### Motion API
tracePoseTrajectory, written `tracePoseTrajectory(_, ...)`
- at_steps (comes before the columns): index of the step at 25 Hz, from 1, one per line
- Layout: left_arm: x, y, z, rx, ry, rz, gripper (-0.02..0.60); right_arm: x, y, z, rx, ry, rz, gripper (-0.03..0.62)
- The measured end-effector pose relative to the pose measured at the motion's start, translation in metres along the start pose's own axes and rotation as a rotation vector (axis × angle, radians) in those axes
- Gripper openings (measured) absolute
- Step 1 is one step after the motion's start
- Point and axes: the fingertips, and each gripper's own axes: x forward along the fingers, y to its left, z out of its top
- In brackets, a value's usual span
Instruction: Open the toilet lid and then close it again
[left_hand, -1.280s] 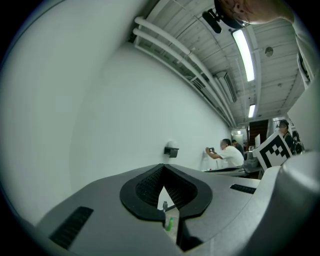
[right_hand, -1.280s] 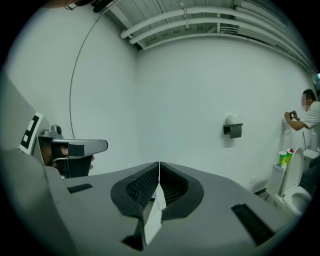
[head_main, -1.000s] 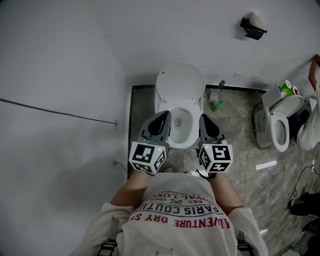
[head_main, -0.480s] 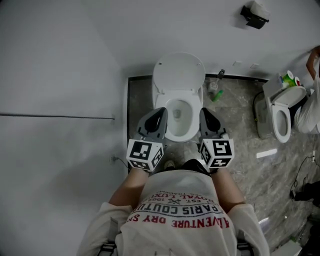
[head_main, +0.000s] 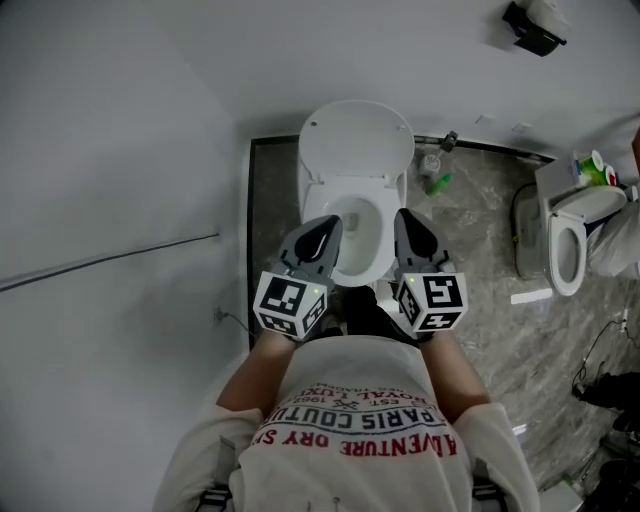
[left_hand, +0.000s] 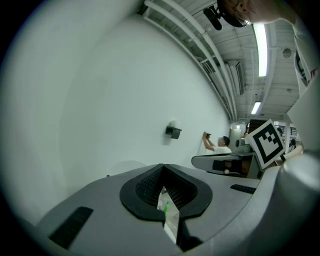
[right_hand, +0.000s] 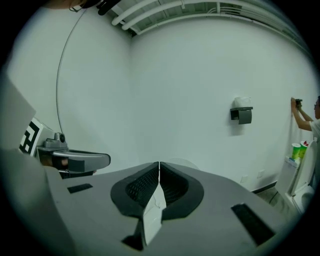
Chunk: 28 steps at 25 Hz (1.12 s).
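Observation:
The white toilet stands against the wall with its lid (head_main: 357, 140) raised and leaning back, and the bowl (head_main: 362, 228) is uncovered. My left gripper (head_main: 318, 240) hovers over the bowl's front left rim. My right gripper (head_main: 412, 235) hovers over the front right rim. Neither touches the toilet. In the left gripper view the jaws (left_hand: 162, 169) meet with nothing between them. The right gripper view shows its jaws (right_hand: 159, 166) pressed together and empty, with the lid's rounded top (right_hand: 182, 162) just beyond them.
A second toilet (head_main: 566, 240) stands at the right, with green bottles (head_main: 597, 168) on its tank. A green bottle (head_main: 437, 184) lies on the floor beside the first toilet. A dispenser (head_main: 535, 28) hangs on the back wall. A thin cable (head_main: 100, 265) runs along the left wall.
Both grippers have sunk a little and drawn back toward the front of the bowl, jaws still shut. The lid has stayed raised.

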Motion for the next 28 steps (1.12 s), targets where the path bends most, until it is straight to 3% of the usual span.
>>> tracePoseTrajectory(8,0.091,0.044,0.006,0.03,0.053,0.084,0.006,0.083,-0.049,0.007,-0.009,0.062,0.112,0.015)
tracePoseTrajectory(13,0.131,0.074,0.003,0.083,0.099,0.075,0.006,0.134,-0.063,0.006,-0.007,0.099,0.197,0.015)
tracePoseTrajectory(19,0.184,0.121,-0.004,0.127,0.141,0.071,0.006,0.197,-0.08,0.006,-0.011,0.126,0.177,0.015)
tracePoseTrajectory(26,0.243,0.164,-0.019,0.174,0.242,0.011,0.011,0.266,-0.1,-0.003,-0.033,0.199,0.185,0.016)
tracePoseTrajectory(28,0.257,0.172,-0.028,0.213,0.291,-0.019,0.046,0.283,-0.105,-0.01,-0.048,0.231,0.191,0.017)
